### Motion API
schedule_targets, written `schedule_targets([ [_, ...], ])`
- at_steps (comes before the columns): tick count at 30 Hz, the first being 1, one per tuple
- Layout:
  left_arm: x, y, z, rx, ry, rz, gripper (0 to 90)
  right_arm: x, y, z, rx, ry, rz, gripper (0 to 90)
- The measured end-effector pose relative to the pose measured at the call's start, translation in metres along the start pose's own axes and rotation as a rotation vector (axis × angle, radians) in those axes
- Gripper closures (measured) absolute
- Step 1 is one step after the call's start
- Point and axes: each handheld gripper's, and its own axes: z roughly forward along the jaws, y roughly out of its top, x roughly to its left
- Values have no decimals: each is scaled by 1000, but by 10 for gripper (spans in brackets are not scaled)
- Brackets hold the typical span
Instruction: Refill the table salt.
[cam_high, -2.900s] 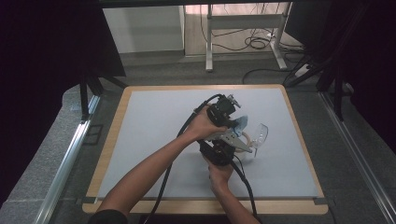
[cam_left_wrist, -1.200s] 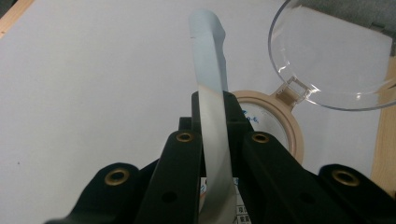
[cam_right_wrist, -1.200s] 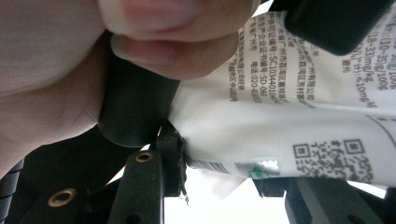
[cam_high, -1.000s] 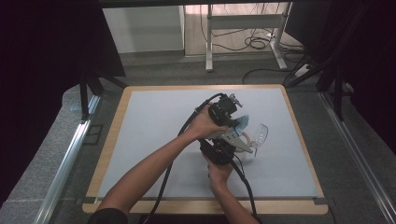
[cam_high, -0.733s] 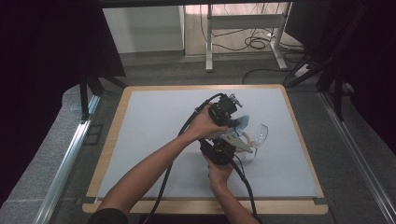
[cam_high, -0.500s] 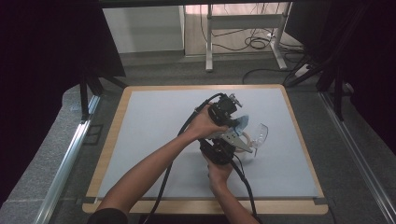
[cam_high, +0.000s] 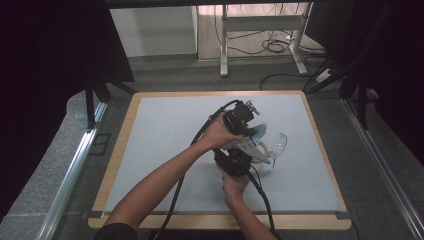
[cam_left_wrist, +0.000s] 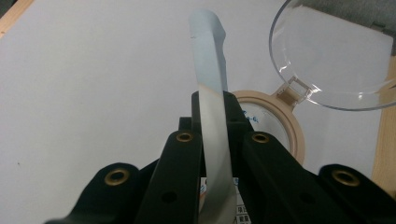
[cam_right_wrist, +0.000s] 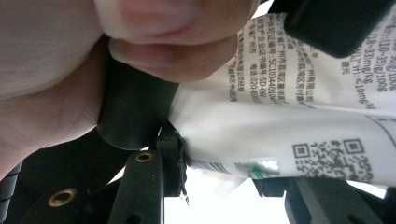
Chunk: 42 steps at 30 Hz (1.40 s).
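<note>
Left tongs pinch the packet; right gripper view reads its print.

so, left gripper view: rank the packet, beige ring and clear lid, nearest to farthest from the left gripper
1. pale blue packet: clamped edge-on between the jaws of the left gripper, sticking up past them.
2. beige ring: on the mat just beyond the jaws, to the right.
3. clear lid: hinged to the ring's far side, tilted up at the upper right.
</note>
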Motion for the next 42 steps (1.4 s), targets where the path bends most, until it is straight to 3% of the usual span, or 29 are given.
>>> schedule_targets([
  [42, -1, 3, -4, 4, 6, 9, 876, 3, 4, 0, -17, 0, -1, 617],
])
